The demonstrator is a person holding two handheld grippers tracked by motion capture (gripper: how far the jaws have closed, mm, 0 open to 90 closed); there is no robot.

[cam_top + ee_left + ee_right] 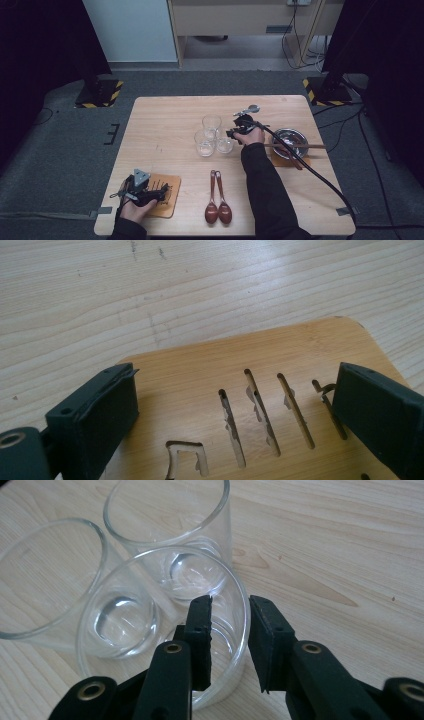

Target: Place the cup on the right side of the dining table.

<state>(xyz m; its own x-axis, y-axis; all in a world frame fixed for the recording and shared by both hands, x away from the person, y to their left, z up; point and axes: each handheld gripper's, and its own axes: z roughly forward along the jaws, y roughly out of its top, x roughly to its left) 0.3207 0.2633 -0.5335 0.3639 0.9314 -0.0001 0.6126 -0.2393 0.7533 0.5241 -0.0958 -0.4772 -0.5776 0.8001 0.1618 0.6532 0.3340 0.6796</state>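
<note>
Nearest clear drinking glass (165,630), clustered with two others mid-worktop (165,120), is straddled at its rim by narrowing right tongs (230,640), not yet pinched, for lifting. Left tongs (235,415) rest wide open, empty, over slotted bamboo coaster (200,370).

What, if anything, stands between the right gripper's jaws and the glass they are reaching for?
Nothing visible. The right gripper straddles the wall of the nearest glass, one jaw inside the rim, one outside, with small gaps visible. The other two glasses stand behind it.
</note>
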